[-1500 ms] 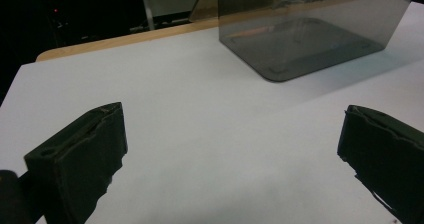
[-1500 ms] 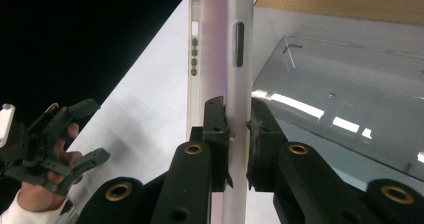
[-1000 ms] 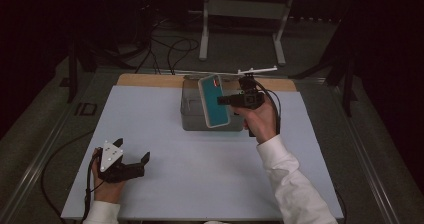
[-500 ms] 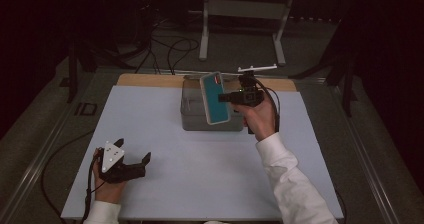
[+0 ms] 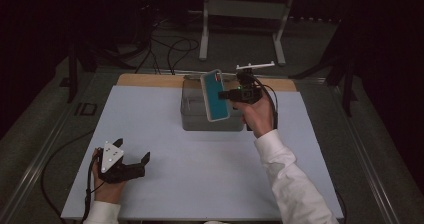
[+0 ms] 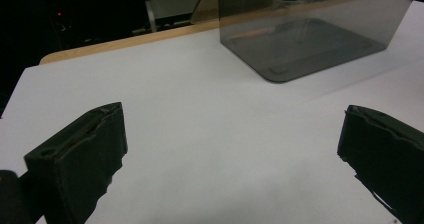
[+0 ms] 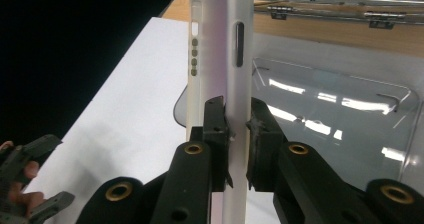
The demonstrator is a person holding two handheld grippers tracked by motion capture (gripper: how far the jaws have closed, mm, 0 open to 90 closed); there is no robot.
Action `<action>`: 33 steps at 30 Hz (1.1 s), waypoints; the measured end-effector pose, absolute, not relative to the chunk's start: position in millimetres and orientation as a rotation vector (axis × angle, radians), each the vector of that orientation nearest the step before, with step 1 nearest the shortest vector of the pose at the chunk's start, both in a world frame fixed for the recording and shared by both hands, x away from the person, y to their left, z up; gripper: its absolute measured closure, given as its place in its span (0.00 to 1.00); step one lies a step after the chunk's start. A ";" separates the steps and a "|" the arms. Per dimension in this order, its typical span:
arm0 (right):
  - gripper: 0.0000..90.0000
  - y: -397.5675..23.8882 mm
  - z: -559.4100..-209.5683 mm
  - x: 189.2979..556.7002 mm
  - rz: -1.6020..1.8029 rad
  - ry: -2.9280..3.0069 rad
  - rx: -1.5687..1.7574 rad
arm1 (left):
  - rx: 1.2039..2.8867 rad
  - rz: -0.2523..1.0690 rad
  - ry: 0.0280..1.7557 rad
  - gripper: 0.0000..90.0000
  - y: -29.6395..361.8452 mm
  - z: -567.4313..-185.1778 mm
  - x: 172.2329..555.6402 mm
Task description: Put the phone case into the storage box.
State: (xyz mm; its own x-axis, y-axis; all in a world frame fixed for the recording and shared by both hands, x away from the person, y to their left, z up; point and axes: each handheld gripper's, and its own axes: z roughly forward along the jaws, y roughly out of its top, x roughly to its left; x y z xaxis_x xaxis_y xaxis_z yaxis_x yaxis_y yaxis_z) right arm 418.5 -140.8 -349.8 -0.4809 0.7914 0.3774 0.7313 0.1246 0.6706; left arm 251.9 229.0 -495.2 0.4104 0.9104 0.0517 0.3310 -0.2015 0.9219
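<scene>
R gripper (image 5: 226,95) clamped on phone (image 5: 215,95), pads on its two faces, grip at one edge. Phone has teal face, frosted white case; held tilted above grey see-through box (image 5: 192,120) at far-centre of white table (image 5: 165,134). Phone clear of box walls as far as can be seen. L gripper (image 5: 145,161) rests on table, near-left corner, jaws wide, nothing btwn them; points toward box, well apart from it.
</scene>
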 end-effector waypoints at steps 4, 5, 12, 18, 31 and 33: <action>0.91 -140.4 -349.5 421.2 1.287 2.294 1.566 | 1.740 0.786 1.086 0.00 229.0 -495.5 251.9; 0.91 -140.1 -349.5 421.9 1.285 2.290 1.567 | 1.740 0.787 1.086 0.00 229.0 -495.4 251.9; 0.91 -138.0 -350.2 425.6 1.264 2.284 1.573 | 1.739 0.789 1.088 0.00 229.3 -495.2 251.8; 0.91 -136.9 -349.4 429.4 1.243 2.275 1.574 | 1.738 0.788 1.089 0.00 229.9 -495.1 251.7; 0.91 -133.0 -347.7 437.0 1.198 2.258 1.579 | 1.739 0.786 1.088 0.00 229.6 -495.6 252.0; 0.91 -133.1 -347.5 438.2 1.188 2.253 1.584 | 1.738 0.785 1.089 0.00 229.7 -495.6 252.0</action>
